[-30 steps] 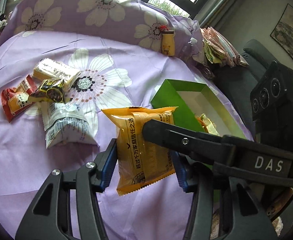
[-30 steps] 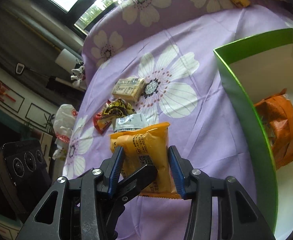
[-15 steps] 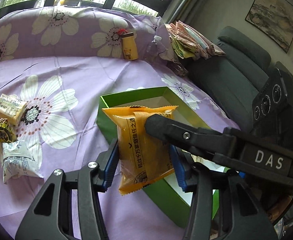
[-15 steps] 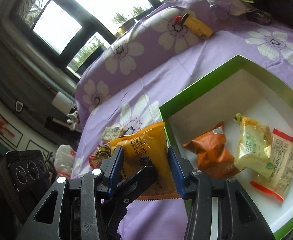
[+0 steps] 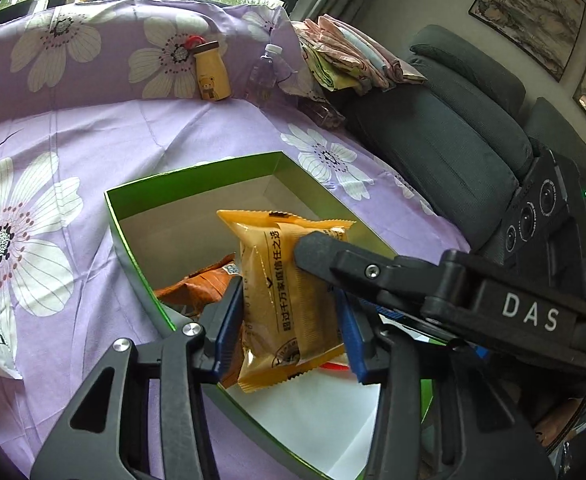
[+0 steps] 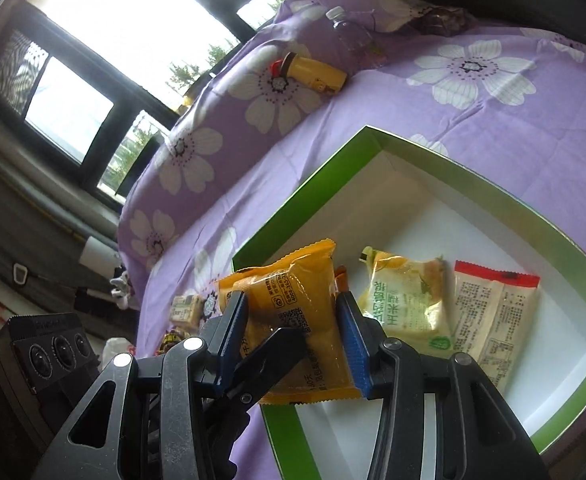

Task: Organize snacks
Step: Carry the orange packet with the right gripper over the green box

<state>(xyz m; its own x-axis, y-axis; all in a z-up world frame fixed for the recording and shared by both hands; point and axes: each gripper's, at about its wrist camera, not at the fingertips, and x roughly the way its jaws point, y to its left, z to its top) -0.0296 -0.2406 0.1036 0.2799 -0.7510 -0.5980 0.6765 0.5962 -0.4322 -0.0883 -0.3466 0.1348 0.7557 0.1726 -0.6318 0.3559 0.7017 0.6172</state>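
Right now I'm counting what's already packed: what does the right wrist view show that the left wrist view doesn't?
Only the right wrist view: a pale green-yellow snack packet and a red-edged beige packet lying in the box.
Only the left wrist view: the dark sofa and framed pictures.
Both: the orange-yellow snack packet gripped by both grippers over the green box, plus the purple floral cloth.

One green box (image 6: 325, 176) holds three snack packs (image 6: 409, 308), one orange pack (image 6: 293, 320) hangs above it, and two bottles (image 5: 212, 76) lie on the bed.
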